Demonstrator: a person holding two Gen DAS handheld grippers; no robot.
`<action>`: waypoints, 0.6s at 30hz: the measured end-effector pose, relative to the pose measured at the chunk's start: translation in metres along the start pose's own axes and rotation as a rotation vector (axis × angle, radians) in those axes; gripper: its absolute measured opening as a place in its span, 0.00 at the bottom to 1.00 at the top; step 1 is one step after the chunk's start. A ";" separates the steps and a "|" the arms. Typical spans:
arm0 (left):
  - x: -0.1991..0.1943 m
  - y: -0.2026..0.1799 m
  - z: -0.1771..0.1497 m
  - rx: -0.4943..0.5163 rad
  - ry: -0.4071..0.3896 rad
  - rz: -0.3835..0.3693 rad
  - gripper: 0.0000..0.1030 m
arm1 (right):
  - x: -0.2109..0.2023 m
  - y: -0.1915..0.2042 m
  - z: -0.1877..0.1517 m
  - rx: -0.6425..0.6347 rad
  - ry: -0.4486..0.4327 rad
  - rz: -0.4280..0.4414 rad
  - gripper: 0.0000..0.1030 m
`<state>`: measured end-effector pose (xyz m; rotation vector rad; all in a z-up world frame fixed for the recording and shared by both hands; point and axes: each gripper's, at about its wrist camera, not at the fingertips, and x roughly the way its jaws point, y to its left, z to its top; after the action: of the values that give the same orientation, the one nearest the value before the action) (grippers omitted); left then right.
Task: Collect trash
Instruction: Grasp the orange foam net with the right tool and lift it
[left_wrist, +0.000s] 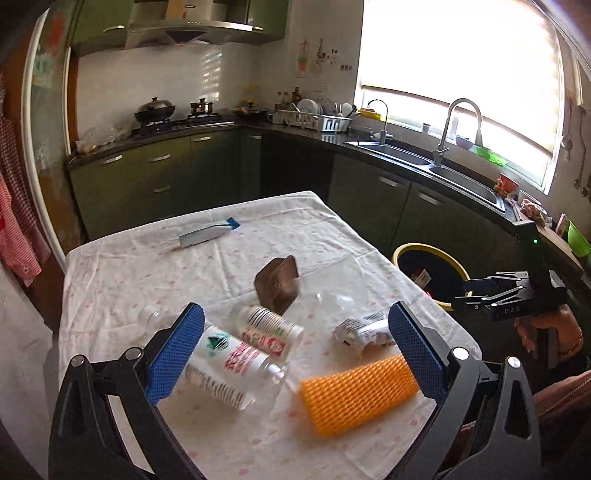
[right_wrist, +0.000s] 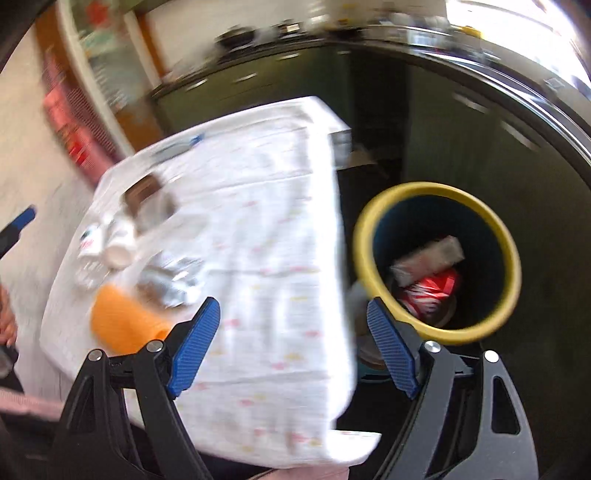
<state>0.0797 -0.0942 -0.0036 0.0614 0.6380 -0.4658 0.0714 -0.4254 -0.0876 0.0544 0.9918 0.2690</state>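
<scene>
Trash on the table, both grippers spread wide and empty.
The left gripper (left_wrist: 295, 354) is nearer: the orange net sleeve (left_wrist: 356, 393) lies at its 5 o'clock, long axis running 8-to-2; the bin (right_wrist: 436, 262) sits at the right gripper's (right_wrist: 293, 345) 1 o'clock.

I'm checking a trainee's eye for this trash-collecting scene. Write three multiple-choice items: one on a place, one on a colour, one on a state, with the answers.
1. Where does the trash bin stand?
A. On the table
B. On the floor beside the table
C. In the sink

2. What colour is the foam net sleeve?
A. Orange
B. Green
C. Black

3. How is the left gripper?
A. Shut on a bottle
B. Open, holding nothing
C. Out of view

Answers:
1 B, its yellow rim sits below the table's edge.
2 A, it lies orange on the cloth.
3 B, its blue pads stand wide apart over the trash.
</scene>
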 end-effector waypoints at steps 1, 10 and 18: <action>-0.007 0.008 -0.007 -0.008 0.000 0.006 0.95 | 0.003 0.015 0.003 -0.070 0.020 0.032 0.75; -0.070 0.061 -0.035 -0.068 -0.050 0.174 0.95 | 0.040 0.124 0.008 -0.611 0.183 0.163 0.72; -0.086 0.074 -0.042 -0.096 -0.055 0.216 0.95 | 0.074 0.159 -0.001 -0.805 0.311 0.200 0.70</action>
<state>0.0280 0.0142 0.0067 0.0262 0.5908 -0.2274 0.0778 -0.2537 -0.1224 -0.6404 1.1239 0.8625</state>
